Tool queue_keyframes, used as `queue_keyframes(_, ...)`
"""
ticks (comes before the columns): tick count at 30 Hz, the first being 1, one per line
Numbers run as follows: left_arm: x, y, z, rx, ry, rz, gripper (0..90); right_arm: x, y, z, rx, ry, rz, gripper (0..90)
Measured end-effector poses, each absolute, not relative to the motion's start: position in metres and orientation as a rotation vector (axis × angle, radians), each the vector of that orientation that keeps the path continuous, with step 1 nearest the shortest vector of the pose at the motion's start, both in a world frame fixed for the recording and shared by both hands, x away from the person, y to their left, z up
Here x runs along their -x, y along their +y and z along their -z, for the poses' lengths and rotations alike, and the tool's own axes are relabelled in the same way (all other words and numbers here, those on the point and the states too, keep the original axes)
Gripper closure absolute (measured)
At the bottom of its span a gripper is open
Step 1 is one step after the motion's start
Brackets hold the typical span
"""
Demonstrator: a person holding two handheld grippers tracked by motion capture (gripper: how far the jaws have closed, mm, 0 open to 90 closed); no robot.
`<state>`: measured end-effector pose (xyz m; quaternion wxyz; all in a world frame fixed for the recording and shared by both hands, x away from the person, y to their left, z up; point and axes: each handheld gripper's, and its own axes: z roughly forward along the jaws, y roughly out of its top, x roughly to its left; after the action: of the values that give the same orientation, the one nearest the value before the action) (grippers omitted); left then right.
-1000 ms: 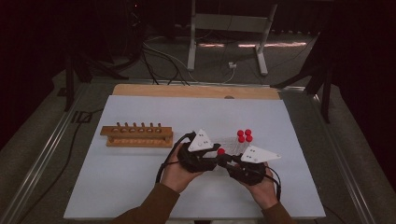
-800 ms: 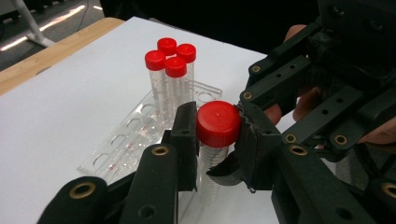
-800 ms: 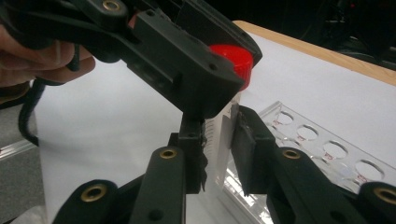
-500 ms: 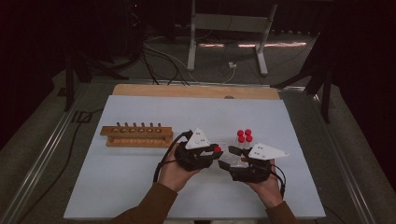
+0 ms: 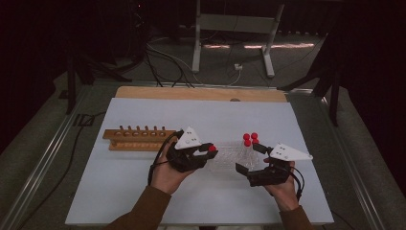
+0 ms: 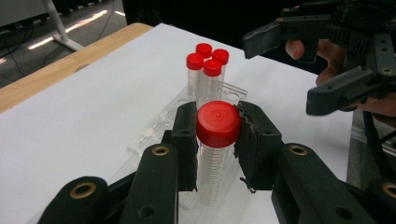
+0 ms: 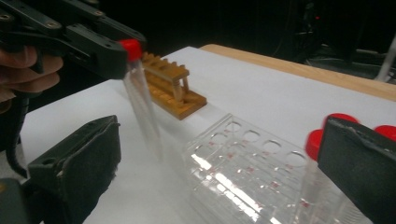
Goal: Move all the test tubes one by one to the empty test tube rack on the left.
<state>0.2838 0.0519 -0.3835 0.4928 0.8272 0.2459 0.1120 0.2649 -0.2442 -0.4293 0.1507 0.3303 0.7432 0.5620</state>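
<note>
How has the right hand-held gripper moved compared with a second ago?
Yes. The right hand-held gripper has drawn right, away from the left hand-held gripper, beside the clear rack; its jaws have just opened and hold nothing.

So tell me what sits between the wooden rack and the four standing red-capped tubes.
In the high view, the left gripper, shut on a red-capped tube, and the clear rack.

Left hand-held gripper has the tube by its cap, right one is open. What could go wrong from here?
1. The left hand-held gripper pinches the tube by its red cap alone; the tube may swing or slip out.
2. The tube hangs tilted beside the clear rack; it could knock the capped tubes standing there.
</note>
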Motion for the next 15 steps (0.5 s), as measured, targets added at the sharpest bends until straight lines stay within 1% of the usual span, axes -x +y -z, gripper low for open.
queue_keyframes(15,-0.297,0.105,0.369,-1.932,0.692,-0.346,71.2,-0.270,-0.268,0.430,-1.038,2.049,-1.623,0.0)
